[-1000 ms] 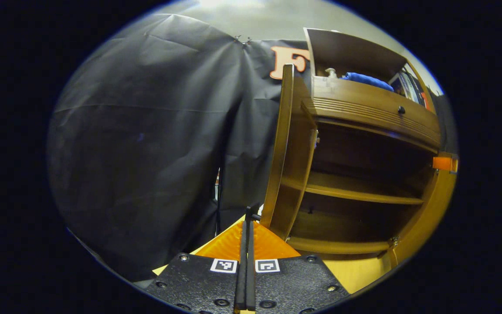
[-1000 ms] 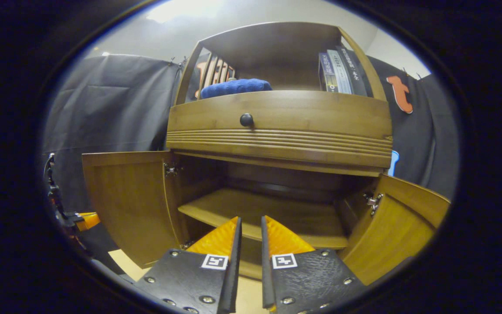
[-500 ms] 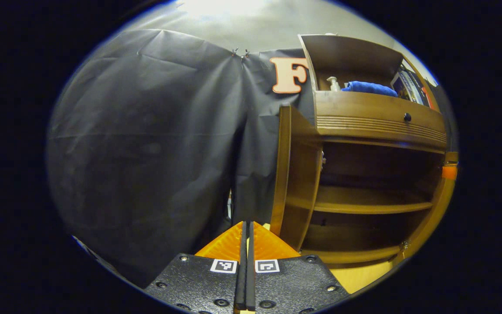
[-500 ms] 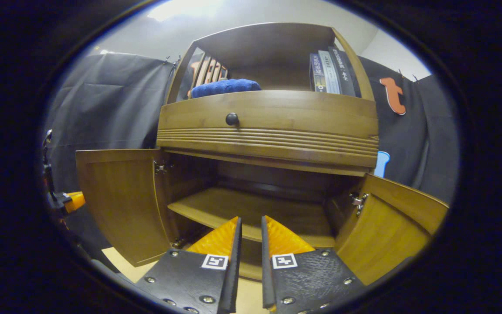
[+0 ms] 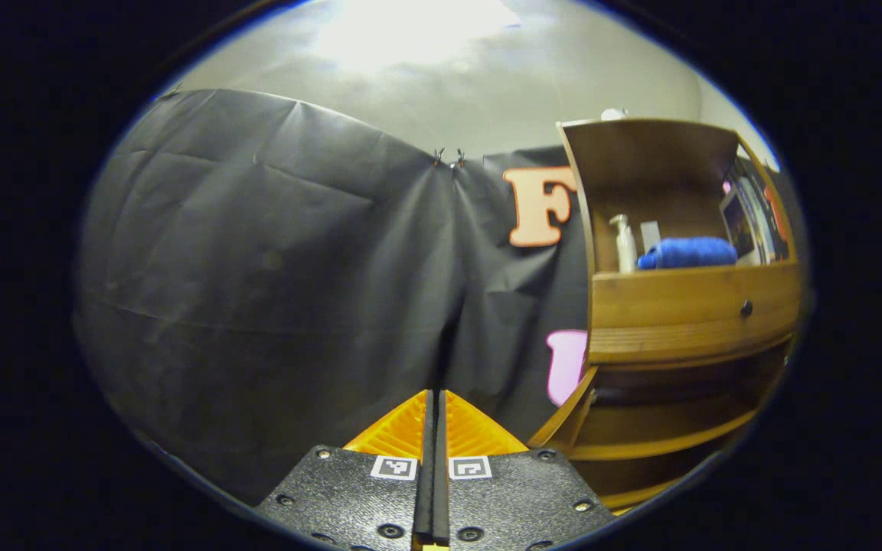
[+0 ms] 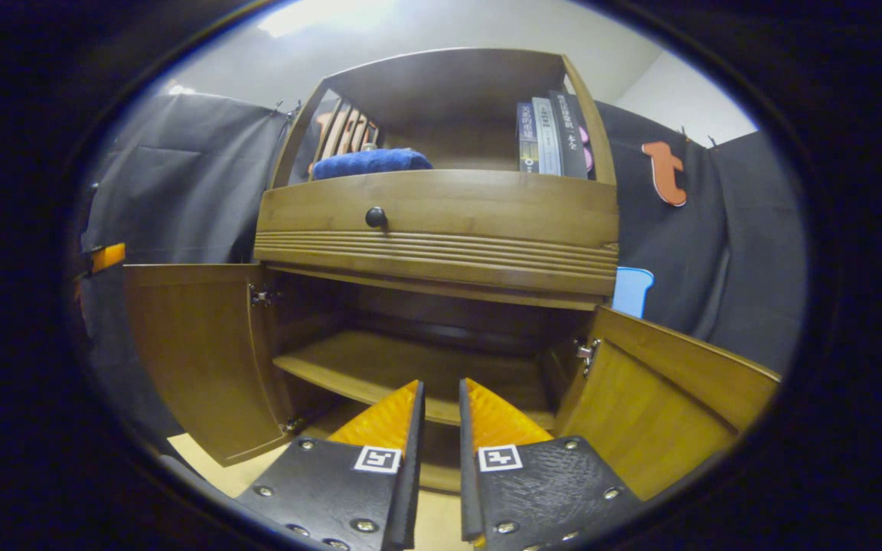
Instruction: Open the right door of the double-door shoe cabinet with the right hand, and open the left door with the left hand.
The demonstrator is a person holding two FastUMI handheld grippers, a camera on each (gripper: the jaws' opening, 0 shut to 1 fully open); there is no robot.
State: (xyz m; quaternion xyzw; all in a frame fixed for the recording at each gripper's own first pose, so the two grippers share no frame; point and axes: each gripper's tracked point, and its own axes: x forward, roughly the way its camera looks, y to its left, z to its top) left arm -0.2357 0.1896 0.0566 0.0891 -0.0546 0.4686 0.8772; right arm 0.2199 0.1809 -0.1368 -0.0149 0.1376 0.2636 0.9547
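The wooden shoe cabinet (image 6: pixel 441 252) fills the right gripper view, and both doors stand swung out. Its left door (image 6: pixel 196 352) hangs wide at the left and its right door (image 6: pixel 663 413) angles out at the right. An inner shelf (image 6: pixel 403 367) is bare. My right gripper (image 6: pixel 439 394) hovers in front of the opening, its fingers a narrow gap apart with nothing between them. My left gripper (image 5: pixel 435 398) is shut on nothing and points at the black cloth wall, left of the cabinet (image 5: pixel 686 321). The left door's edge (image 5: pixel 563 417) is just right of its fingers.
A drawer with a dark knob (image 6: pixel 375 217) sits above the doors. The top shelf holds a blue towel (image 6: pixel 370 162), books (image 6: pixel 556 138) and a pump bottle (image 5: pixel 625 245). Pale floor (image 6: pixel 204 459) lies below the left door. Part of the left gripper (image 6: pixel 106 256) peeks past that door.
The left gripper has pulled away from the left door and tilted upward, so the cabinet slid right and down in its view. The right gripper drifted slightly right. Both doors remain swung out.
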